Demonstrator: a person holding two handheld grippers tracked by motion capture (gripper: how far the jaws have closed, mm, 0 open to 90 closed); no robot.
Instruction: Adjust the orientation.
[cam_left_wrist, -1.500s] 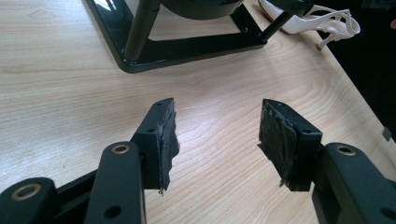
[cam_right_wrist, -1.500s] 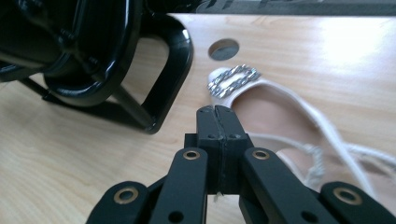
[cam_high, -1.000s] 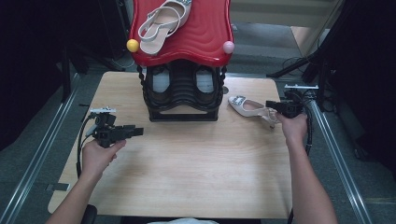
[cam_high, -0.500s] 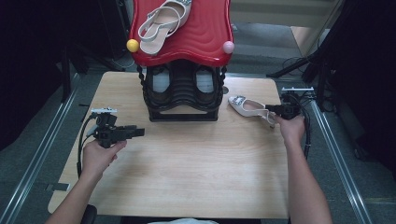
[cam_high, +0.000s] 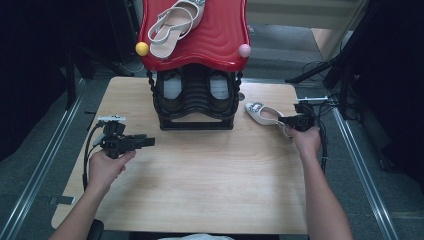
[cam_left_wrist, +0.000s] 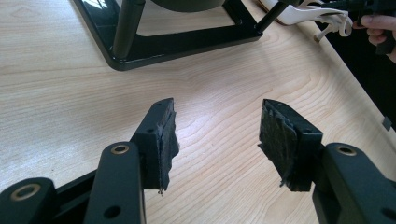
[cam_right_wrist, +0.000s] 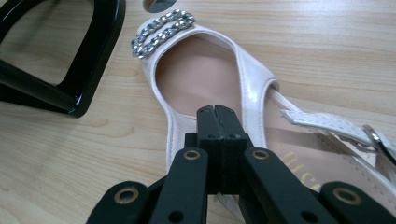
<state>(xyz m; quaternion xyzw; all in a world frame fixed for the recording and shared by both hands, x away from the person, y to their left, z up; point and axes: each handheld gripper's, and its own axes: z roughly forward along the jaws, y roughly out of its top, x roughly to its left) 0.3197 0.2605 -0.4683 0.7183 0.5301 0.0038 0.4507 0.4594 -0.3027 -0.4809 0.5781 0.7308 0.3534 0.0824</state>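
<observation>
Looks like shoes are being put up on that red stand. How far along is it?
One pale sandal already lies on the red top of the black rack. Its mate, the white sandal, is on the table, with the right gripper shut at its side edge. The left gripper waits open, holding nothing. Lifting that second sandal up remains.

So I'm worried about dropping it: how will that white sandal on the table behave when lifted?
The white sandal looks light. Its loose buckle strap will probably dangle. Pinched at one side edge by the right hand-held gripper, it may tilt toe-down; the glossy upper could slip.
</observation>
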